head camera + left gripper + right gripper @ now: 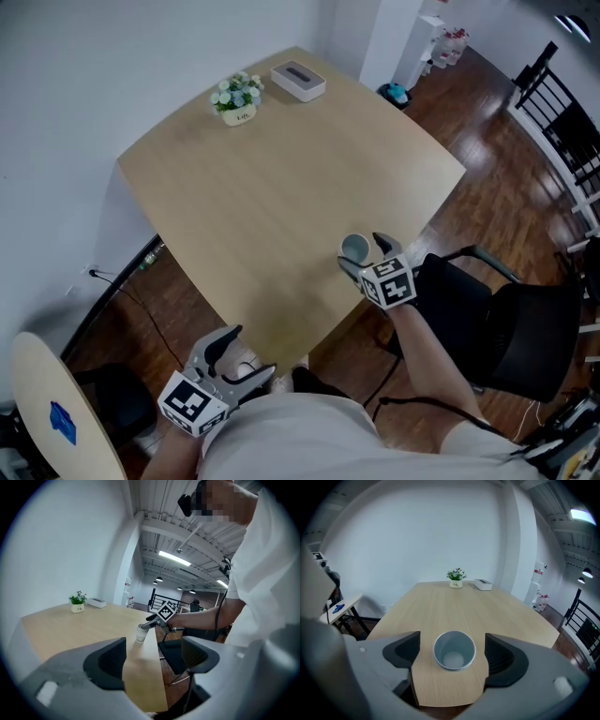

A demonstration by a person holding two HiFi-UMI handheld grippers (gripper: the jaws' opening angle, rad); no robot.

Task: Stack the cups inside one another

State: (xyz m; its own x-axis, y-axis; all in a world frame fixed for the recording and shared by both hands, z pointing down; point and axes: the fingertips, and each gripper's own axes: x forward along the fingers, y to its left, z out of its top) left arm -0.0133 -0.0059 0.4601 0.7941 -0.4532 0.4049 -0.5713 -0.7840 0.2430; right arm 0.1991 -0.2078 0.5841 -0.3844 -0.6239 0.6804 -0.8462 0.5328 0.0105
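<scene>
Standing between spread jaws of right tool (pixel 451 652), untouched: cup (pixel 454 645); left tool (pixel 153 647) released.

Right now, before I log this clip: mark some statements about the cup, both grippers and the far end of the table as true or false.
1. The cup stands upright on the table. True.
2. The right gripper is shut tight on the cup. False: its jaws stand apart on either side of the cup, with gaps showing.
3. The left gripper holds a second cup. False: its jaws are apart with nothing between them.
4. A small potted plant and a white box sit at the far corner. True.
5. The cup sits mid-table. False: it is near the table's edge.
</scene>
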